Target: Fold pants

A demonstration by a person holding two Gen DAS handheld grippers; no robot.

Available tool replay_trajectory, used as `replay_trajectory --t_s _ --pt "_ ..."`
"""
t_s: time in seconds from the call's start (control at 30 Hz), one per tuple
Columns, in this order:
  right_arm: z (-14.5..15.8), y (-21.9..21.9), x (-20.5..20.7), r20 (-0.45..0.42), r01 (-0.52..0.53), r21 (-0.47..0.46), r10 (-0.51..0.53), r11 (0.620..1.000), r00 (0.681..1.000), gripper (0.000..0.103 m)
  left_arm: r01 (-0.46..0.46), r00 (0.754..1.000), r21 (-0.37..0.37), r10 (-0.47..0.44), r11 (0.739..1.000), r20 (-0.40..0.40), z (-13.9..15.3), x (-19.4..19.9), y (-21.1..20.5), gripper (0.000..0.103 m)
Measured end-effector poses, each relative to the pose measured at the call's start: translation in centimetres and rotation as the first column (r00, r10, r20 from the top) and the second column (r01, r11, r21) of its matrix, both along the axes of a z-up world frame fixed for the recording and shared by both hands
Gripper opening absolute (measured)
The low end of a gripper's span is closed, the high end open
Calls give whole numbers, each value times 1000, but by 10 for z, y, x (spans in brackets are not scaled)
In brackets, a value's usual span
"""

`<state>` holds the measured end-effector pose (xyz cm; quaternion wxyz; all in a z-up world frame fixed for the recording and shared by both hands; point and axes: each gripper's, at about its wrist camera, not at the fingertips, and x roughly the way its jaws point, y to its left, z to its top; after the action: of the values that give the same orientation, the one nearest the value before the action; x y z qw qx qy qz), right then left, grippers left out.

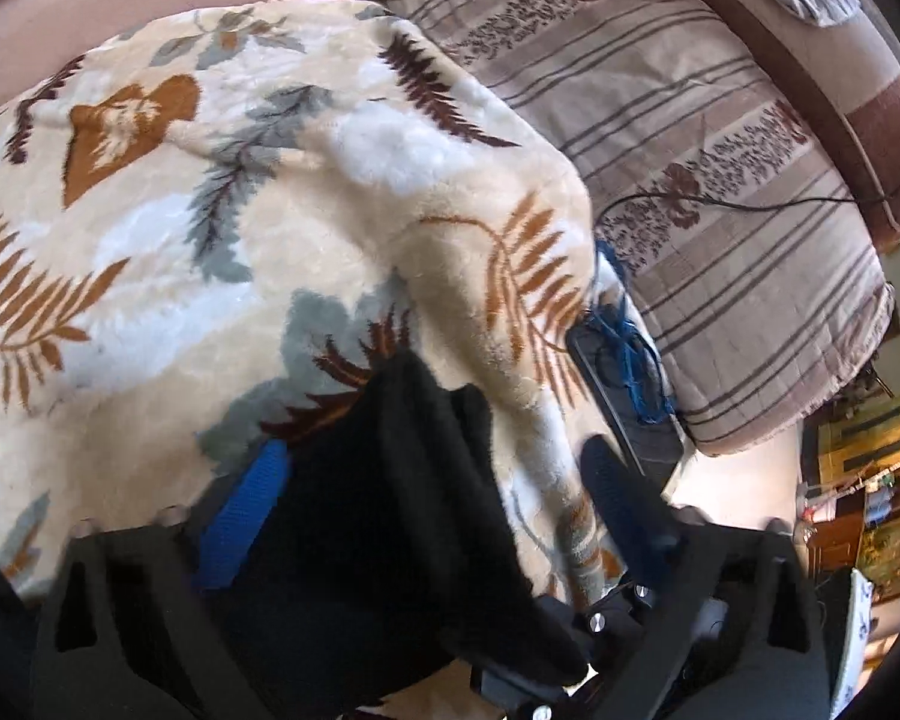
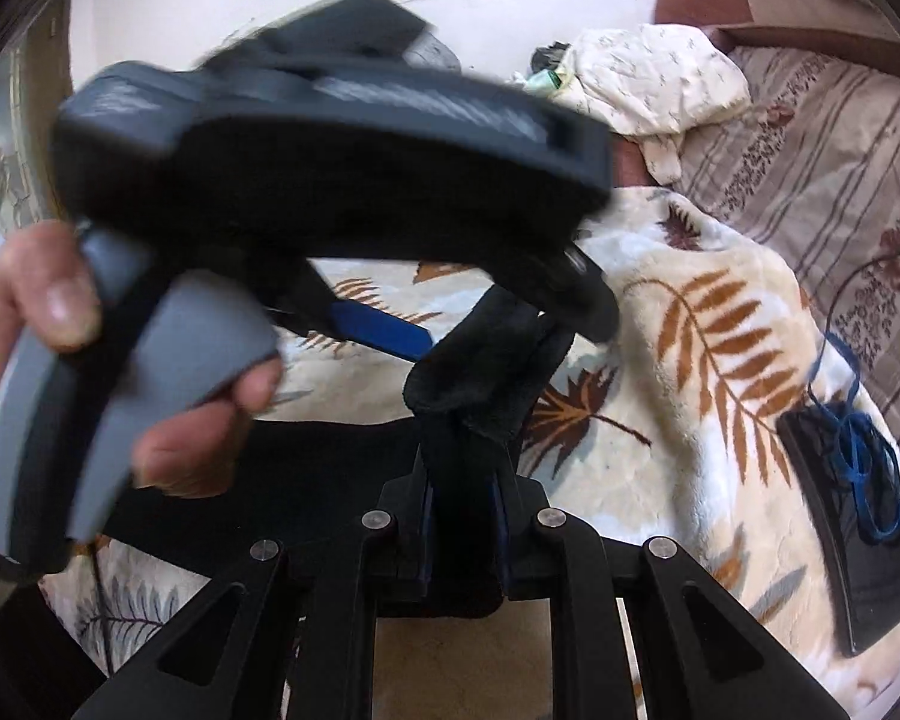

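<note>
The right gripper (image 2: 459, 498) has its jaws drawn narrow and clamped on a bunched fold of the black pants (image 2: 480, 360), the fabric pinched between the two blue-lined fingers (image 2: 501, 534) and rising above them in a soft lump. The rest of the pants spreads dark and low to the left of that grip, lying on the leaf-patterned fleece blanket (image 2: 690, 312).

In the left wrist view, the left gripper (image 1: 432, 480) stands with its jaws wide apart; one blue finger (image 1: 252, 516) touches the black pants (image 1: 390, 510), which fill the gap, while the other finger (image 1: 618, 498) stands clear of the cloth beside it. The jaws do not clamp the fabric.

In the right wrist view the left gripper's grey body crosses the upper frame, blurred, held by the person's left hand (image 2: 54, 324).

A black flat device (image 2: 858, 528) with a blue cord (image 2: 864, 468) on it lies at the blanket's edge, next to the striped floral bedspread (image 1: 720, 138).
</note>
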<state>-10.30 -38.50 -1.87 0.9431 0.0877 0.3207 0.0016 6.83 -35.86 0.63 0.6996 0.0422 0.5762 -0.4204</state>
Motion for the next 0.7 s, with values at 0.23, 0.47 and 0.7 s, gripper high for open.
replay_trajectory --t_s 0.23,0.47,0.7 --pt "16 14 -2 21 -56 -21 57 998 998 14 -60 998 -40 60 997 13 12 -1 46 17" --pt "34 62 2 60 -206 2 205 979 977 14 -192 979 -75 196 978 47 31 -3 138 17" --pt "9 140 23 -2 -371 29 371 928 929 14 -373 927 24 371 927 61 -12 1 232 17"
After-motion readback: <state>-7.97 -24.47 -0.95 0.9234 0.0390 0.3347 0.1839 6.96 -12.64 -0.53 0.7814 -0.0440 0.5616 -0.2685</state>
